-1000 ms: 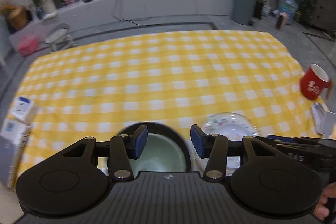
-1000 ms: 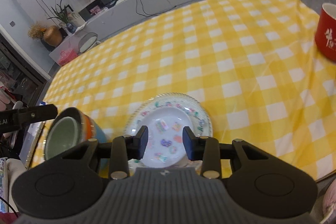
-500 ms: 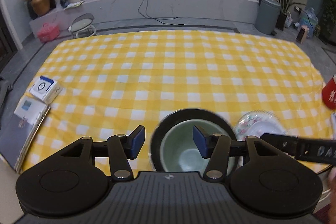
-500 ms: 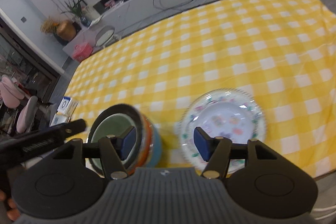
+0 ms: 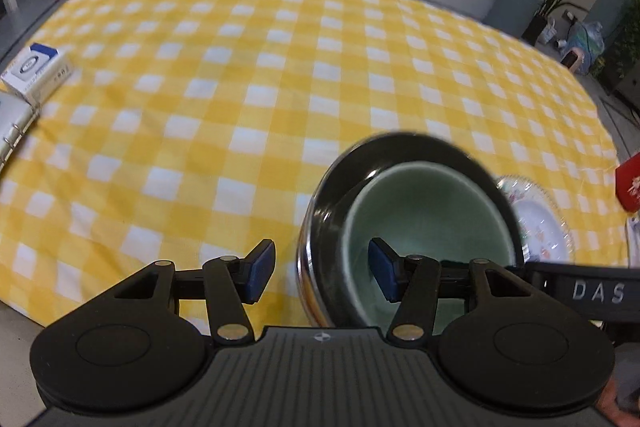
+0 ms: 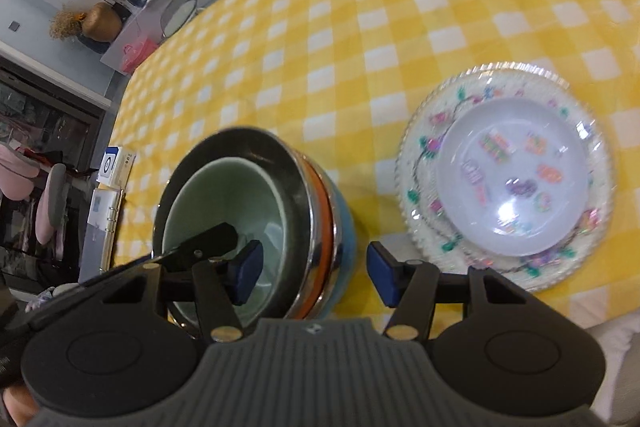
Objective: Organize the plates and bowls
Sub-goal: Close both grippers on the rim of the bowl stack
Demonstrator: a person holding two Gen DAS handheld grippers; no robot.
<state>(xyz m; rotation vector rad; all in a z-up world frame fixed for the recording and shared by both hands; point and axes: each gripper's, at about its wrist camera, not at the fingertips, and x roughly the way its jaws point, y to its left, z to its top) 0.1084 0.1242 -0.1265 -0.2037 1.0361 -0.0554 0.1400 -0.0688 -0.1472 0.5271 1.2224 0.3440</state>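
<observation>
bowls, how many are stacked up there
4 at least: green bowl innermost, inside a steel bowl, then an orange rim and a blue bowl lowest. More may hide inside.

Both our grippers look the same: the left gripper (image 5: pixel 321 274) and right gripper (image 6: pixel 314 273) have black linkage arms, blue pads on the fingertips (image 5: pixel 262 270), silver pivot screws, two round black discs and a ribbed grey body. White "DAS" lettering runs along the right one's side.

left gripper (image 5: pixel 320 269): jaws apart, just widening | right gripper (image 6: pixel 314 273): jaws apart, just narrowing
</observation>
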